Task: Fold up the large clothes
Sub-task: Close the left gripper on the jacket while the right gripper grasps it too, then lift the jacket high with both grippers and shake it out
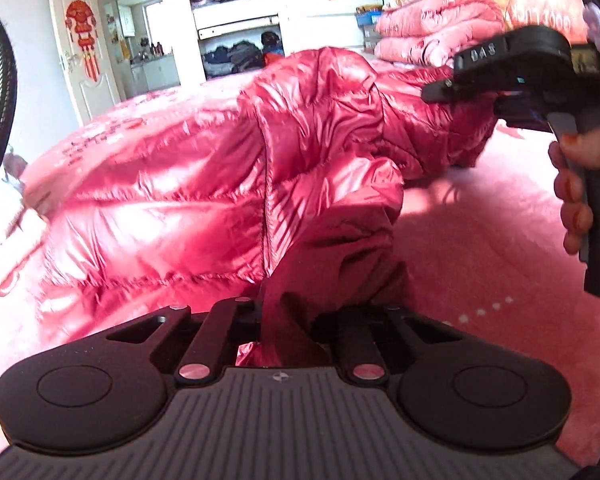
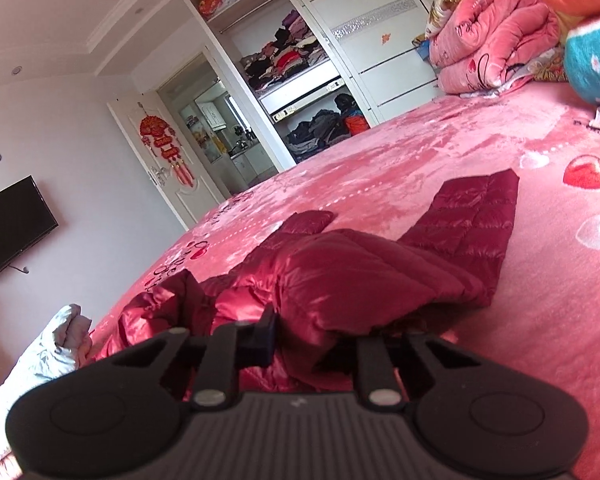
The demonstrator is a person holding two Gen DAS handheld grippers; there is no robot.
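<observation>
Both sets of jaws are pinching fabric right now, so we've got the jacket (image 1: pixel 204 184) gripped at two spots. On the left gripper (image 1: pixel 286 320) the jaws are closed down on a bunched bit of the red puffer, right by what looks like the zipper line, with cloth squeezed up between the fingers. The right gripper (image 2: pixel 316 344) looks the same from its own camera: jaws closed in on a fold of the dark red shell, though the right-hand finger is mostly buried under fabric, so we're judging that from how the cloth bulges out.

The jacket sits on the pink bedspread (image 2: pixel 560 320), half lifted into a hump between our two grips. From the right wrist view, what look like two sleeves (image 2: pixel 472 216) are flat on the bed farther off, pointing toward the wardrobe (image 2: pixel 300 52).

Why hold it like this? Our guess is that puffy nylon slides and springs back, so grabbing one edge at two points lets us carry a whole panel over without it collapsing in the middle. In the left view the right gripper's body (image 1: pixel 512 68) hovers just above the far side of the hump, which fits that idea.

Stacked pink quilts (image 1: pixel 440 28) sit well clear at the head of the bed.
</observation>
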